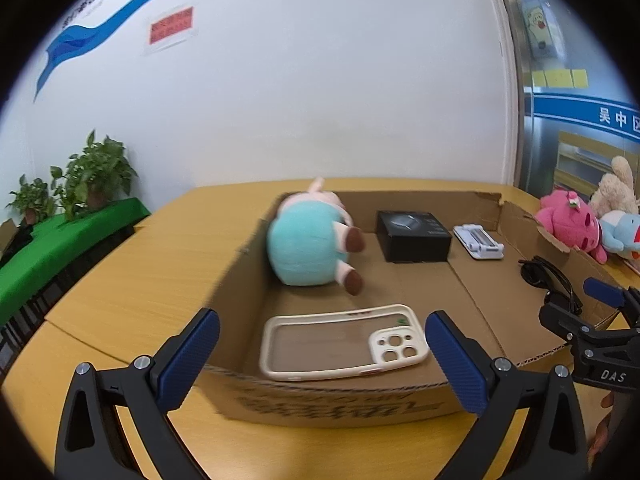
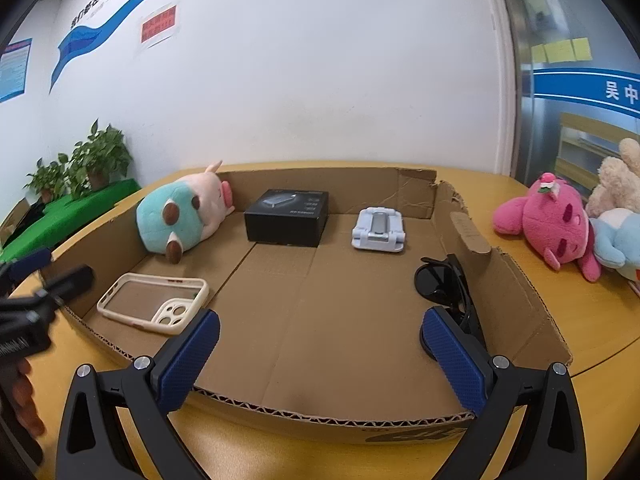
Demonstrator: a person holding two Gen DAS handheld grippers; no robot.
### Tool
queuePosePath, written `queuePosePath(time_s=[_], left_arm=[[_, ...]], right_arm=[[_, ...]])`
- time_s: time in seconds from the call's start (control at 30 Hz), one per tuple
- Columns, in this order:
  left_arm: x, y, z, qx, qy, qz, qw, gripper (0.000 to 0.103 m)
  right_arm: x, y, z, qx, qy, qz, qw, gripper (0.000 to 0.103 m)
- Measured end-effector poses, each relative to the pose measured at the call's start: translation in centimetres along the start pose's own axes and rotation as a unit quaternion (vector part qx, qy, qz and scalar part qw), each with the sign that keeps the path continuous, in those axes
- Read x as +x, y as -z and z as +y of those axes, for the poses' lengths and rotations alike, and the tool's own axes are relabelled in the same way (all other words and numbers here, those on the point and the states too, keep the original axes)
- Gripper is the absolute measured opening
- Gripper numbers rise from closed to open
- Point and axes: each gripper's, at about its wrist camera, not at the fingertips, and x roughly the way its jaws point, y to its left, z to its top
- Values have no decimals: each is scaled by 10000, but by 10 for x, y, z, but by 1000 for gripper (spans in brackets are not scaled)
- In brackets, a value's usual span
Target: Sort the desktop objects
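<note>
With both claws spread and holding nothing, our left claw (image 1: 322, 354) hangs over the case (image 1: 342, 342), which looks thin and may slip sideways if pinched off-centre.

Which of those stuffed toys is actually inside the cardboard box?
Only the pink pig plush with the teal body, lying on its side in the box's far left corner. The pink, beige and blue toys lie outside, on the table.

White wall (image 2: 320, 80) with blue stripe (image 2: 120, 12), potted plants (image 2: 100, 160), wooden table (image 1: 140, 260)
</note>
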Motion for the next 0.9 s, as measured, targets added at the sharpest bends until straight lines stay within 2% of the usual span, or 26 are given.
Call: queuePosePath(time_s=[0.07, 0.13, 0.2, 0.27, 0.33, 0.4, 0.53, 0.67, 0.77, 0.9], left_arm=[[-10, -2, 17, 38, -91, 51, 9999, 103], [-15, -2, 34, 104, -111, 200, 9997, 103], [-19, -1, 55, 144, -70, 314, 9994, 103], [-20, 2, 75, 200, -115, 441, 9988, 103], [-20, 8, 91, 248, -158, 586, 9978, 103], [-13, 18, 107, 304, -154, 822, 9960, 103], [10, 44, 127, 474, -380, 1579, 9856, 103], [18, 61, 132, 632, 133, 1954, 9786, 103], [20, 69, 130, 1008, 203, 2075, 9728, 103], [28, 74, 147, 841, 100, 2253, 9706, 103]], right_arm=[[-1, -3, -3, -20, -178, 123, 9998, 103], [-3, -8, -5, -61, -149, 216, 9996, 103], [-32, -14, -8, -194, 73, -215, 9996, 103], [-61, -19, -12, -336, 10, -585, 9977, 103], [-90, -24, -22, -526, 10, -692, 9962, 103], [-108, -24, -42, -598, 135, -418, 9972, 103], [-117, 5, -93, -593, -213, 333, 9975, 103], [-110, 45, -143, -493, -406, 1113, 9917, 103], [-110, 62, -163, -513, -405, 1387, 9882, 103], [-110, 69, -188, -87, -290, 1533, 9877, 103]])
